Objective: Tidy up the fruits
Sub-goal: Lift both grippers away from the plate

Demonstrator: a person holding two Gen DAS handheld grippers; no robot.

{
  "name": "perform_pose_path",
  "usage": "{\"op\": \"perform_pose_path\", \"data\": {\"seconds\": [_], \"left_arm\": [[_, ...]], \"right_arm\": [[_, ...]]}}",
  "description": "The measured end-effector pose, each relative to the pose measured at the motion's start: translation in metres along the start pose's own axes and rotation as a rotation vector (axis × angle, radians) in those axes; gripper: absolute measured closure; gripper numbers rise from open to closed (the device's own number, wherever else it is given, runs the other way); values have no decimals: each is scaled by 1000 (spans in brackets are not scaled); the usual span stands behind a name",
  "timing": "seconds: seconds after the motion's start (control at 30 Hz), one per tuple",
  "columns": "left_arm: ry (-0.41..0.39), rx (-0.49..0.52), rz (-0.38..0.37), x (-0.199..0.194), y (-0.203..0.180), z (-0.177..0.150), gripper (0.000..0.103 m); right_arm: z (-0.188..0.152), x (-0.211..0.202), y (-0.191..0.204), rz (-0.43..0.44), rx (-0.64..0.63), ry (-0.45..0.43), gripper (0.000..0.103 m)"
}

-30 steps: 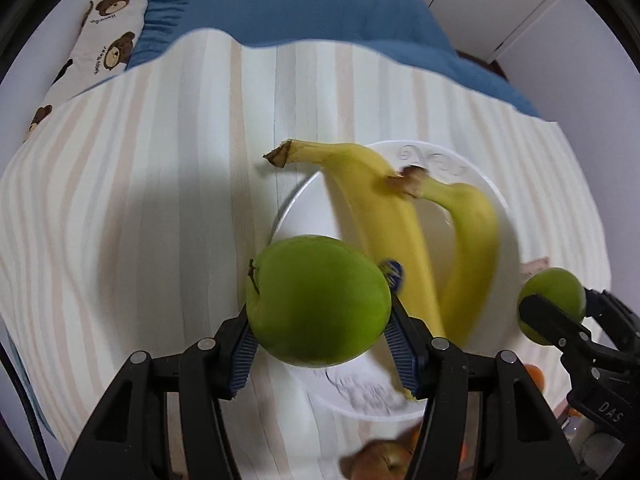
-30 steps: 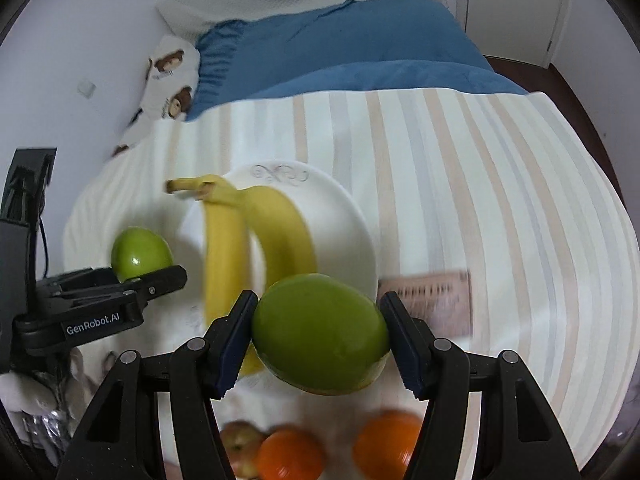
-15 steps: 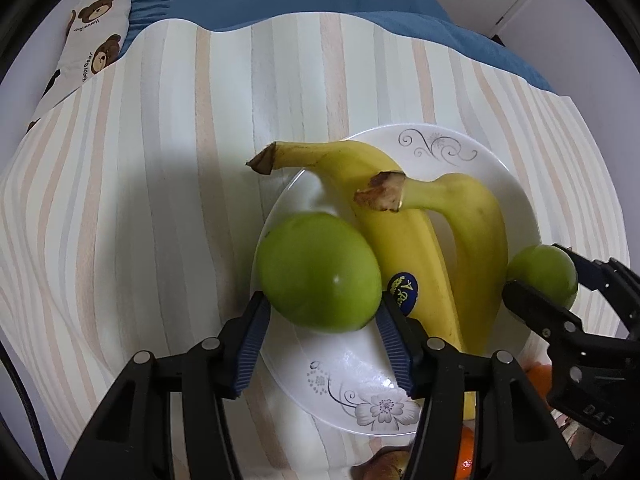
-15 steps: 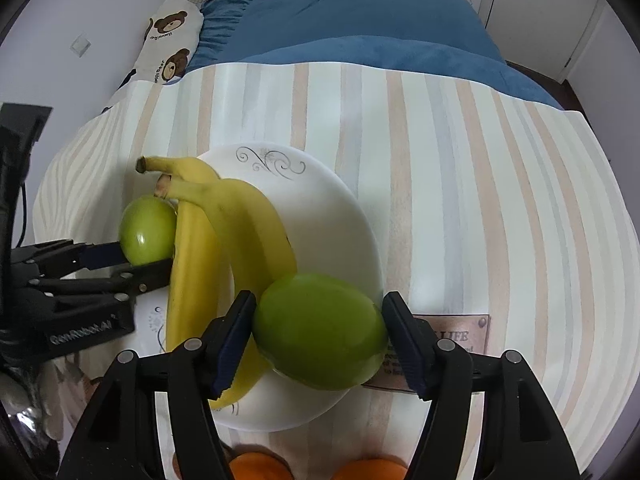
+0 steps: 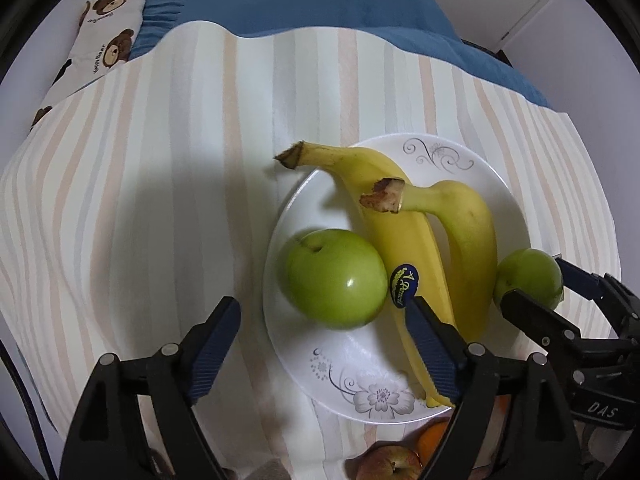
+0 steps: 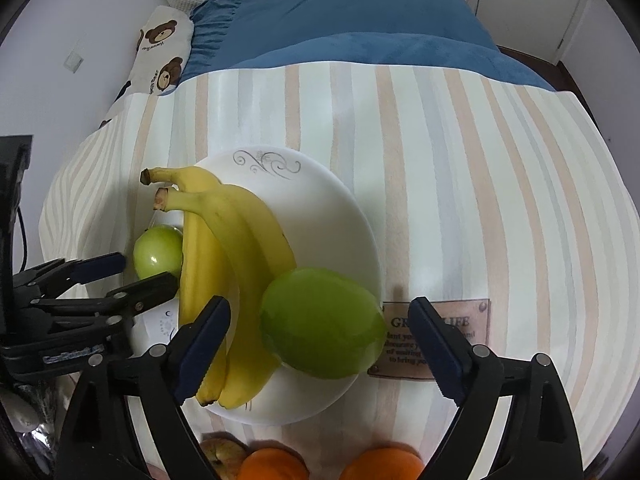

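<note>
A white flowered plate (image 5: pixel 360 384) on a striped cloth carries two yellow bananas (image 5: pixel 404 240). One green apple (image 5: pixel 334 278) rests on the plate's left side, between the fingers of my left gripper (image 5: pixel 320 308). Its jaws are opening and the blue pads stand clear of the fruit. A second green apple (image 6: pixel 320 324) lies at the plate's (image 6: pixel 320 184) front right rim beside the bananas (image 6: pixel 240 248). My right gripper (image 6: pixel 320 308) straddles it with jaws opening and pads apart from it. Each view also shows the other gripper around its apple.
Two oranges (image 6: pixel 276 466) and a reddish apple (image 5: pixel 388 464) lie on the cloth near the front edge. A brown printed label (image 6: pixel 436 344) is sewn onto the cloth right of the plate. A blue blanket (image 5: pixel 304 0) and a bear-print pillow (image 5: pixel 108 24) lie behind.
Both grippers came down over the plate with their green apples. The pads then spread away from the fruit, and each apple now rests on the plate.
</note>
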State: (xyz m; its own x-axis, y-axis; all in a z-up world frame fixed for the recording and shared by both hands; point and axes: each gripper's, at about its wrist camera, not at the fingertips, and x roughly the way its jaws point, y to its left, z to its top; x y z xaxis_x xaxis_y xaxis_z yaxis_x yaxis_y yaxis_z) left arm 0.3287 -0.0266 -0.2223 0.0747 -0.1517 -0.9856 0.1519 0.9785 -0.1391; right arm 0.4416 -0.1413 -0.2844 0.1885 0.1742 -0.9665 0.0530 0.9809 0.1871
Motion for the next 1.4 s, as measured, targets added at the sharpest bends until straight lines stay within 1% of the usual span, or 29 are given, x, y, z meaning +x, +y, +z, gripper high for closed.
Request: {"op": "perform_pose_path", "data": {"seconds": [0.1, 0.2, 0.3, 0.5, 0.67, 0.8, 1.07, 1.13, 1.27, 1.4], "left_arm": [[-10, -11, 6, -4, 3, -4, 13], [-22, -20, 14, -9, 5, -10, 9], [-45, -30, 38, -14, 5, -18, 9], [-101, -62, 47, -33, 8, -33, 9], [-157, -61, 68, -54, 3, -47, 9], [-207, -53, 82, -75, -4, -63, 9], [-308, -37, 101, -120, -18, -98, 9], [-332, -31, 113, -131, -22, -106, 9], [-364, -27, 109, -153, -27, -124, 9], [-394, -30, 101, -178, -32, -142, 9]], "right_arm": [[-4, -4, -3, -7, 16, -4, 6], [-7, -10, -5, -20, 25, -7, 5], [-10, -13, -5, -33, 23, -9, 4], [-24, -28, -1, -60, 12, -32, 4], [-39, -44, 3, -75, -2, -56, 4], [-52, -63, 10, -83, -15, -92, 4], [-82, -113, 25, -117, -52, -198, 4], [-91, -128, 26, -115, -49, -224, 4], [-107, -157, 30, -123, -61, -276, 4], [-127, -190, 35, -98, -71, -316, 4]]}}
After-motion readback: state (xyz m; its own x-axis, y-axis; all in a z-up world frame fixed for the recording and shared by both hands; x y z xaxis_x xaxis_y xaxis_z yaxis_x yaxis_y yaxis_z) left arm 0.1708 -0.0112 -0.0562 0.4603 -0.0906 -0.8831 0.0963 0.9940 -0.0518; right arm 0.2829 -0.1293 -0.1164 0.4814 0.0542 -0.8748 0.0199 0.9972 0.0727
